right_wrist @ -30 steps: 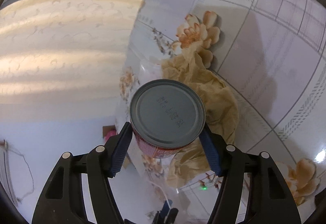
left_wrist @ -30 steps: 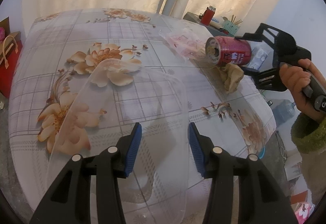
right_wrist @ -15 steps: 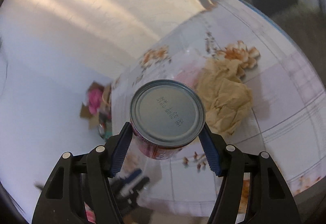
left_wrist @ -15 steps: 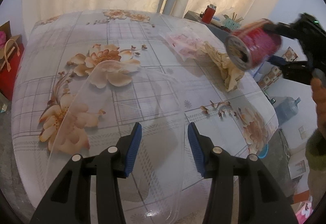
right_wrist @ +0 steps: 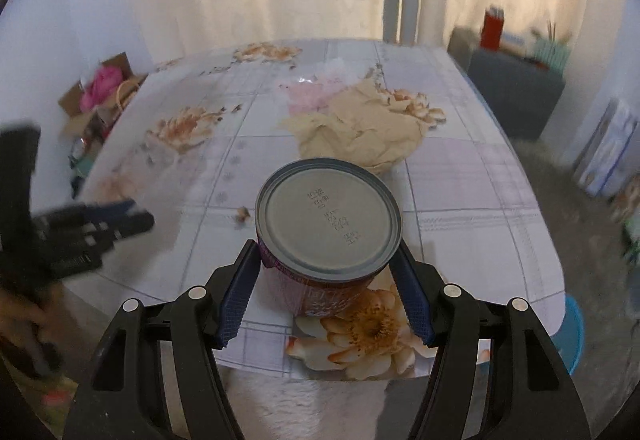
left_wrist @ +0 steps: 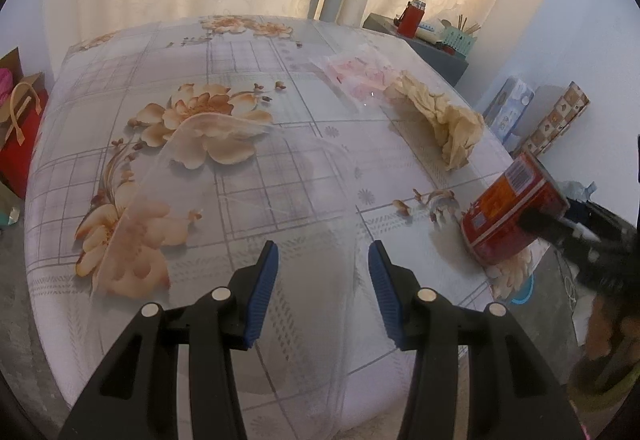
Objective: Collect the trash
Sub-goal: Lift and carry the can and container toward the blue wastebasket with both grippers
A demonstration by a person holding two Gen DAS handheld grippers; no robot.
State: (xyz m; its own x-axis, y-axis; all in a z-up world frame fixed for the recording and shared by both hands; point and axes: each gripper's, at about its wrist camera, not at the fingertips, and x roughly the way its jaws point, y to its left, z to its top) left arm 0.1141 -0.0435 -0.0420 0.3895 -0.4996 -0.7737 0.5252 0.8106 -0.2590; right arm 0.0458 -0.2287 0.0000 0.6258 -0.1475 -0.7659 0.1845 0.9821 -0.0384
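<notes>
My right gripper (right_wrist: 327,280) is shut on a red can (right_wrist: 328,224), held above the near right edge of the table; the can also shows in the left wrist view (left_wrist: 512,211). My left gripper (left_wrist: 323,292) is open over a clear plastic bag (left_wrist: 240,207) that stands open on the floral tablecloth; whether it touches the bag I cannot tell. A crumpled tan paper (left_wrist: 444,119) and a pink clear wrapper (left_wrist: 360,73) lie on the far right of the table; both show in the right wrist view, the paper (right_wrist: 360,127) and the wrapper (right_wrist: 308,91).
The table (left_wrist: 120,51) has a floral cloth. A grey cabinet (left_wrist: 424,39) with a red container stands behind it. Boxes (left_wrist: 552,119) lean on the right wall. A red bag (left_wrist: 20,131) sits on the floor at left. Curtains hang behind.
My right gripper has carried the can from beside the tan paper up and then down to the table's near right edge. The left gripper and the bag have stayed put.
</notes>
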